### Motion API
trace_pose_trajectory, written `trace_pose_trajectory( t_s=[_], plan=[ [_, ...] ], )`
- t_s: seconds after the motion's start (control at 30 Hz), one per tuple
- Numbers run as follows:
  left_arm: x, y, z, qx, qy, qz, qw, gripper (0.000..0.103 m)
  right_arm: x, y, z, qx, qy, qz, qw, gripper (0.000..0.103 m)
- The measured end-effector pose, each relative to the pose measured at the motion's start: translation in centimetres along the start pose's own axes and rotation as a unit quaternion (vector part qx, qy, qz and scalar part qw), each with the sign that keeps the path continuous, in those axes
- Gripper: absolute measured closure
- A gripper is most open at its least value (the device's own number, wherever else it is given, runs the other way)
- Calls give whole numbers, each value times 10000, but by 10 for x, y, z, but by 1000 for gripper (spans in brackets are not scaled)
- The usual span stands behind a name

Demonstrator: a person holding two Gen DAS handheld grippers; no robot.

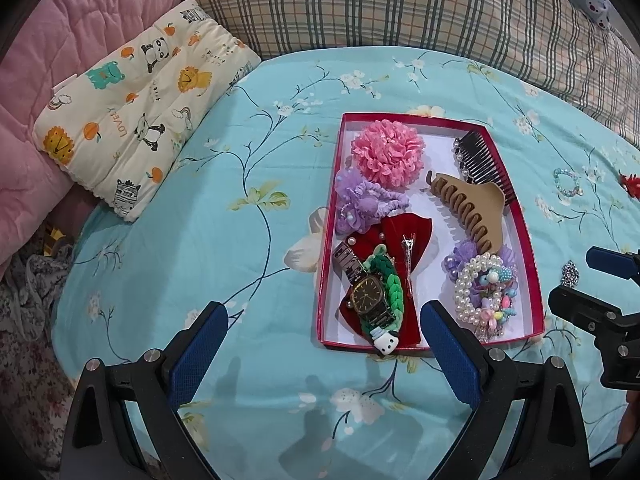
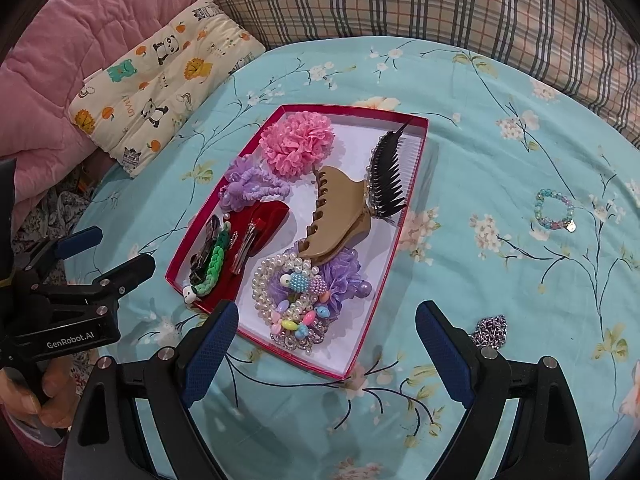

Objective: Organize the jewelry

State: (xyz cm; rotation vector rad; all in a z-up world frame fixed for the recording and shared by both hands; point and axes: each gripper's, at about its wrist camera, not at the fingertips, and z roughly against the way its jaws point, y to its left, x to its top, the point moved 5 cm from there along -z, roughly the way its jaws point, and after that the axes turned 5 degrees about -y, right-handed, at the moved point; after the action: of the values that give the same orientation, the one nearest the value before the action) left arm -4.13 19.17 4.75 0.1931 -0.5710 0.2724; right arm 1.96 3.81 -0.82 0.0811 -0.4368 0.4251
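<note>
A red-rimmed box point(image 1: 416, 117) point(image 2: 352, 112) lies on the blue floral bedspread. It holds a pink flower scrunchie point(image 1: 388, 152), a purple scrunchie point(image 1: 368, 200), a red velvet bow point(image 1: 416, 240), a wristwatch point(image 1: 366, 296), a green braided band point(image 1: 390, 292), a tan claw clip point(image 1: 468, 204), a black comb point(image 1: 480, 156) and pearl bracelets point(image 1: 480, 292). A beaded bracelet point(image 2: 554, 210) and a silver chain point(image 2: 490, 332) lie on the bedspread right of the box. My left gripper point(image 1: 326, 344) hovers open at the box's near left corner. My right gripper point(image 2: 328, 344) hovers open over the near right corner, empty.
A cartoon-print pillow point(image 1: 140, 108) and pink quilt point(image 1: 48, 60) lie at the left, a plaid blanket point(image 1: 400, 4) along the back. A small red item point(image 1: 630, 182) sits at the far right edge. A hand point(image 2: 36, 396) holds the left gripper.
</note>
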Motion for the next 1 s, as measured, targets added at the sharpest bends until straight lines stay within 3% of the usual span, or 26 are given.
trace_pose_trajectory(
  t_s=[1.0],
  plan=[
    [3, -3, 7, 5, -24, -20, 10000, 5, 1, -2, 5, 3, -34, -39, 10000, 11]
  ],
)
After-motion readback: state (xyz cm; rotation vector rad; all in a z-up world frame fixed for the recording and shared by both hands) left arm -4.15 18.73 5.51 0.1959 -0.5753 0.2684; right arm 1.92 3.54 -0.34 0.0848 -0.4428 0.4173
